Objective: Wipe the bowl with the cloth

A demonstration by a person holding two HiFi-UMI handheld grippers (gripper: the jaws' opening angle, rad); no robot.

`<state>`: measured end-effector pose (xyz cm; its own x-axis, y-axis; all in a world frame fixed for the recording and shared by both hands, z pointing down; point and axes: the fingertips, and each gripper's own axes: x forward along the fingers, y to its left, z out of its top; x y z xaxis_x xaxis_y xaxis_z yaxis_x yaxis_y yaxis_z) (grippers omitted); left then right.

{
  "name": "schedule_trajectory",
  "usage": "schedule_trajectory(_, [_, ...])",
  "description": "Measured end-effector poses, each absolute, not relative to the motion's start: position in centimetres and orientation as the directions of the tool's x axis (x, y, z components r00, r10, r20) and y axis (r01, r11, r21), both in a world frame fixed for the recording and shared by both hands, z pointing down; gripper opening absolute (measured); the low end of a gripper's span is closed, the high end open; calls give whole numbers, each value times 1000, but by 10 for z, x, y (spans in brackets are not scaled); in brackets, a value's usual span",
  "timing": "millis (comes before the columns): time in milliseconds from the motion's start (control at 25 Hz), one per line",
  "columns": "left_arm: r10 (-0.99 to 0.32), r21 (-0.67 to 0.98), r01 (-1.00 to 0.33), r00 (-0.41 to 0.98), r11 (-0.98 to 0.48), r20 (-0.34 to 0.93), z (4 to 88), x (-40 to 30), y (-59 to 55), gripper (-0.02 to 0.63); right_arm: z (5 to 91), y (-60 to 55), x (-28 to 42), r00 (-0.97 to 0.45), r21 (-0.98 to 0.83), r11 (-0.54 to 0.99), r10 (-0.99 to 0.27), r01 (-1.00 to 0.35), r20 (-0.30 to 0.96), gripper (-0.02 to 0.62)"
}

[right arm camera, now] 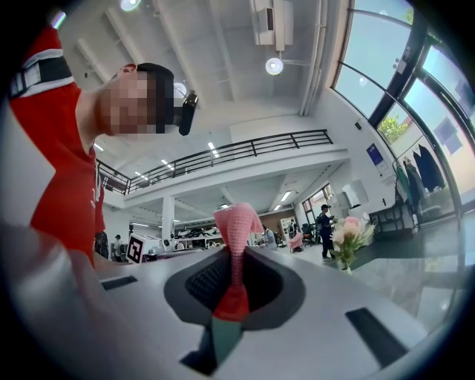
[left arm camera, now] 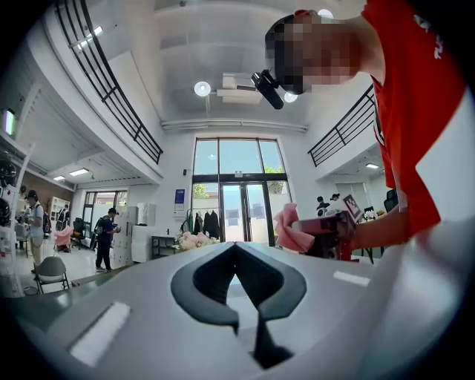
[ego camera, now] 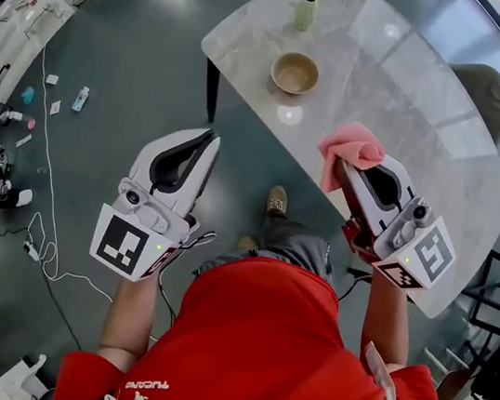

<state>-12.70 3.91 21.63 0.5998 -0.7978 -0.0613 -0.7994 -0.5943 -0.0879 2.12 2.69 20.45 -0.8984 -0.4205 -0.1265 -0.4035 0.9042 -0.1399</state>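
Note:
A tan bowl (ego camera: 295, 72) stands on the marble table (ego camera: 415, 108), ahead of both grippers. A pink cloth (ego camera: 352, 149) sticks up from my right gripper (ego camera: 342, 167), which is shut on it and held raised over the table's near edge. In the right gripper view the cloth (right arm camera: 236, 230) rises as a pinched strip between the jaws of the right gripper (right arm camera: 234, 260). My left gripper (ego camera: 211, 136) is shut with nothing in it, raised over the floor left of the table. From the left gripper (left arm camera: 236, 246) the cloth (left arm camera: 291, 228) shows off to the right.
A vase of flowers (ego camera: 306, 6) stands at the table's far edge behind the bowl. A green chair (ego camera: 488, 91) sits beyond the table's right side. Cables (ego camera: 37, 236) and small items lie on the floor at the left. A black frame (ego camera: 498, 300) stands at the right.

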Motion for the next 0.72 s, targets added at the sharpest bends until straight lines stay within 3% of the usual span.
schedule_trajectory(720, [-811,-113,-805,584,-582,21,253,-104,-71,5,228,-91,36,-912,-95,913,-404,-397,-73,21])
